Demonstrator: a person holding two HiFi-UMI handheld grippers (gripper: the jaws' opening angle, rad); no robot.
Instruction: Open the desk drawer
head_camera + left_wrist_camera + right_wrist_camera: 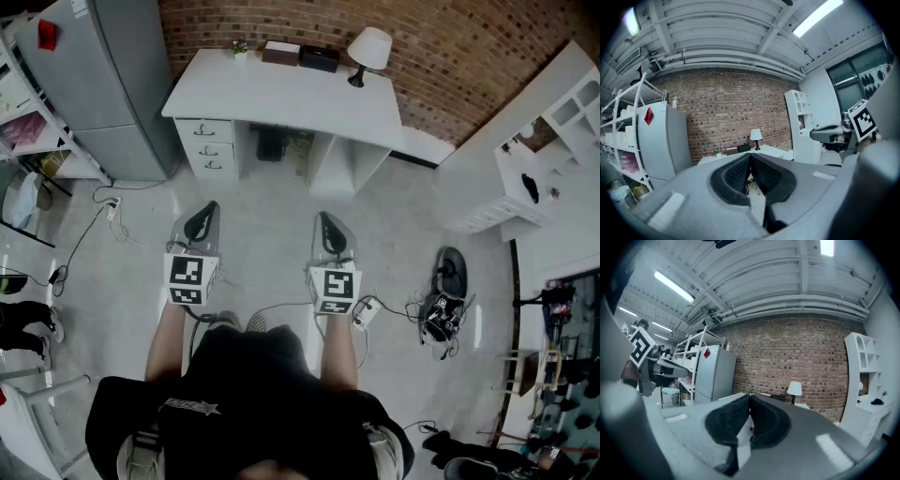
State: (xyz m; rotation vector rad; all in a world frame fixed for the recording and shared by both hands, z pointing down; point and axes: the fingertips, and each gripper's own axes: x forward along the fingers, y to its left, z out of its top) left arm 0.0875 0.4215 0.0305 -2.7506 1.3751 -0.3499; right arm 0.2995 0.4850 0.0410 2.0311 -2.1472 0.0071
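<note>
Head view: white counter (281, 98) against a brick wall (450, 56), 3 drawers (208, 145) shut at its left end. Left gripper (207, 210) and right gripper (324, 221) hang over grey floor (267, 216), well short, jaws together, empty.

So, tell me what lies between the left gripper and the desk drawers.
In the head view, only bare floor lies between the left gripper and the desk drawers; nothing stands in that stretch.

Left gripper (201, 226) fingers pressed together, right gripper (333, 235) likewise, forearms parallel, both near level
</note>
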